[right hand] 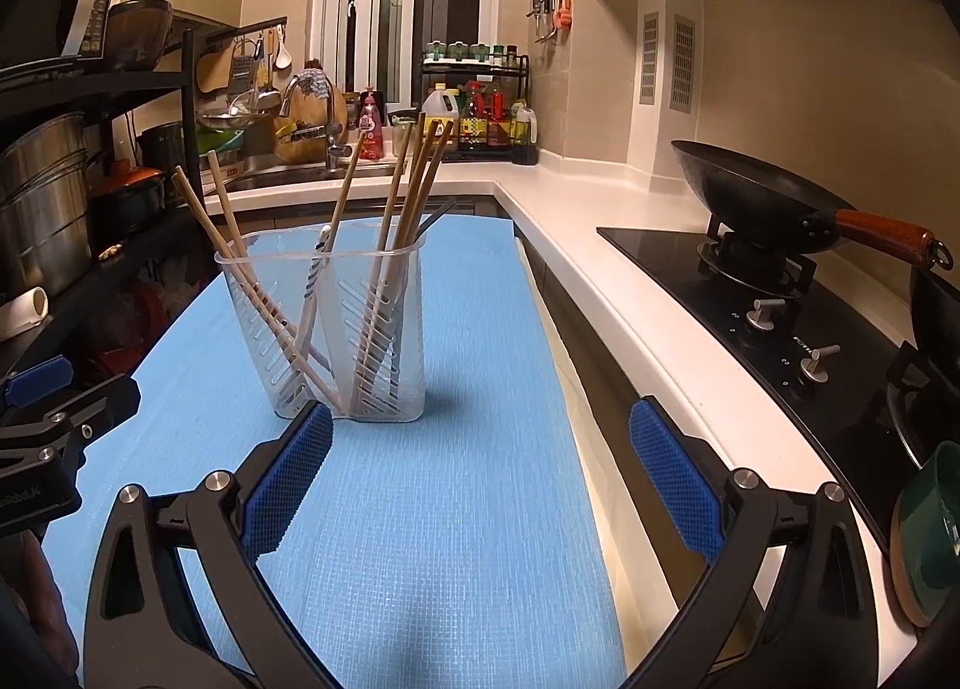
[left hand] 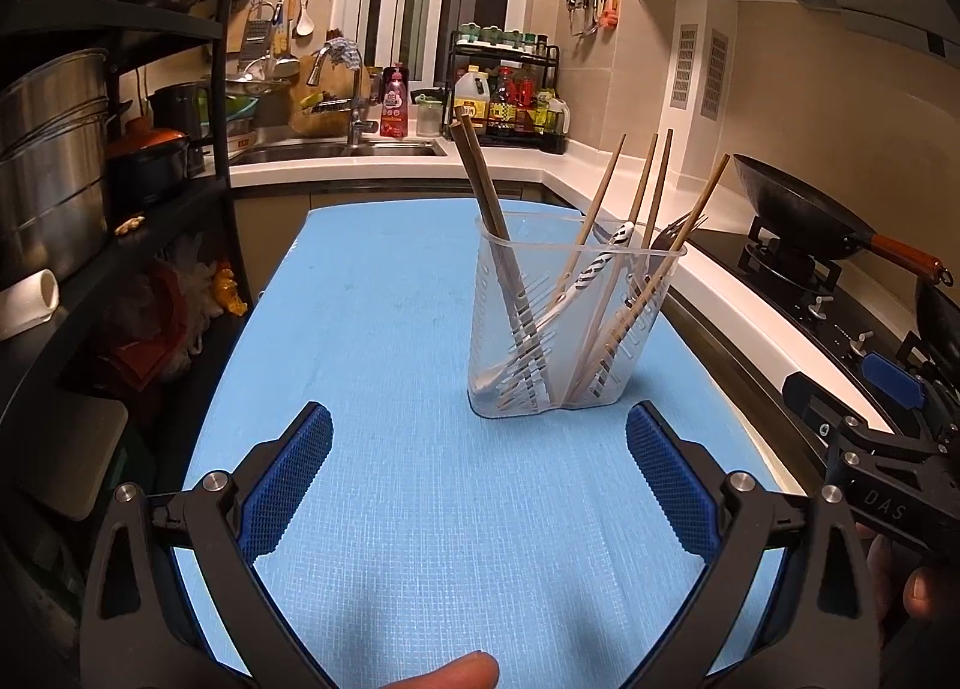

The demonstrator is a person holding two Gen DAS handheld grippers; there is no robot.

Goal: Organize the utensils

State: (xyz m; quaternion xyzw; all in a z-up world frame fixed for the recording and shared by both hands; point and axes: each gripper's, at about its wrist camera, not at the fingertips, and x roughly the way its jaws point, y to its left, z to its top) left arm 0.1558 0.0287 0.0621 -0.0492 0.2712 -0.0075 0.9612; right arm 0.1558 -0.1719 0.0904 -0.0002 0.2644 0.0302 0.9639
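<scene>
Left tongs: the left gripper [left hand: 479, 473] hangs low over the blue mat [left hand: 384, 293]; its blue pads stand wide apart with nothing between them
Right tongs: the right gripper [right hand: 480, 473] sits just short of the holder; pads wide apart too, and nothing held
Holder: the clear plastic holder [left hand: 570, 329] stands upright on the mat, ahead of both tools; a wall down the middle splits it into two compartments
Chopsticks: six wooden chopsticks [left hand: 480, 179] by my count; two lean out of one compartment, four fan out of the other
Spoon: one white spoon with dark stripes [left hand: 591, 269], leaning near the divider; which compartment it is in I cannot tell
Fork: one dark fork [left hand: 675, 230], its head just clearing the rim among the four sticks
Mat: no loose utensils lie on it; by the look of it the sorting is as good as done
Risk, tipping: the holder looks light and top-heavy with sticks leaning outward; a nudge from either tool near the rim could topple it and spill the lot
Risk, snagging: the splayed chopstick ends stick up high; a tool sweeping across at that height could catch one and lever it out
Risk, edge: the holder stands toward the counter side of the mat; a shove that way could push it off
</scene>
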